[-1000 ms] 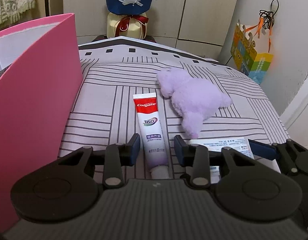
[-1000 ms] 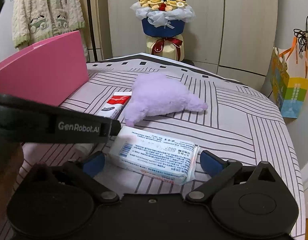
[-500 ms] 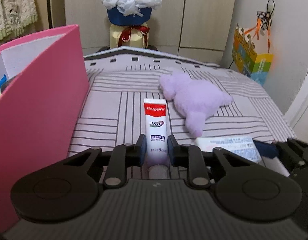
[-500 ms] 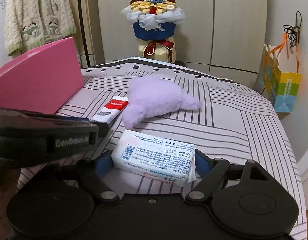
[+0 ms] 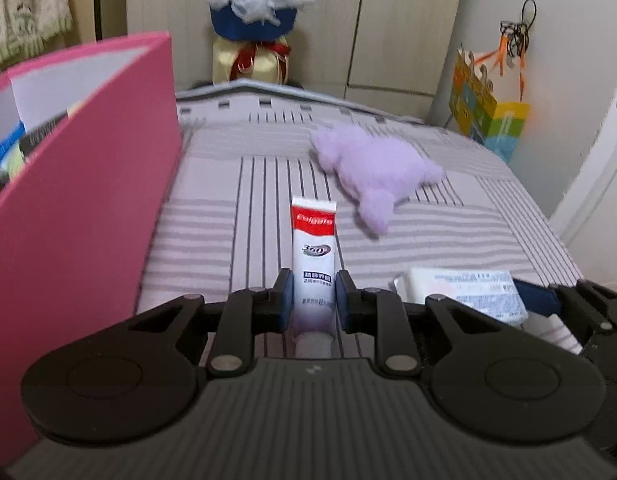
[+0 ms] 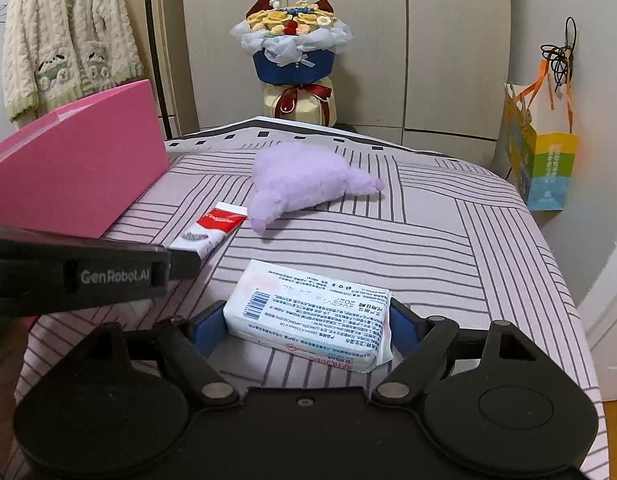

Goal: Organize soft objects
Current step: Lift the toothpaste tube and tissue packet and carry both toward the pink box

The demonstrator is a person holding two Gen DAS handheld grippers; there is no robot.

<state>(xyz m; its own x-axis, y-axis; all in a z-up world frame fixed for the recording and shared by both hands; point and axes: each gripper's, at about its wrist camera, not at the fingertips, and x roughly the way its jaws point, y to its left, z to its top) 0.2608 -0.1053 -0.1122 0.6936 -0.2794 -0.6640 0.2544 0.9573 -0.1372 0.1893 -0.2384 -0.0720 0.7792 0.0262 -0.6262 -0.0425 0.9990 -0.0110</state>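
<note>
My left gripper (image 5: 311, 296) is shut on a white and red Colgate toothpaste tube (image 5: 313, 248) and holds it raised off the striped bedcover (image 5: 448, 236); the tube also shows in the right wrist view (image 6: 212, 230). My right gripper (image 6: 308, 326) is shut on a white tissue pack (image 6: 312, 312), also raised; the pack shows at the right of the left wrist view (image 5: 464, 292). A purple plush toy (image 5: 376, 170) lies on the cover beyond both, also in the right wrist view (image 6: 304, 180).
A pink box (image 5: 80, 200) with items inside stands at the left, also in the right wrist view (image 6: 76, 164). A bouquet (image 6: 294, 60) stands behind the bed. A colourful bag (image 6: 542, 160) hangs at the right. A cardigan (image 6: 64, 40) hangs on the left wall.
The left jaws closed on the toothpaste tube and lifted it. The right jaws closed on the tissue pack and raised it off the cover.
</note>
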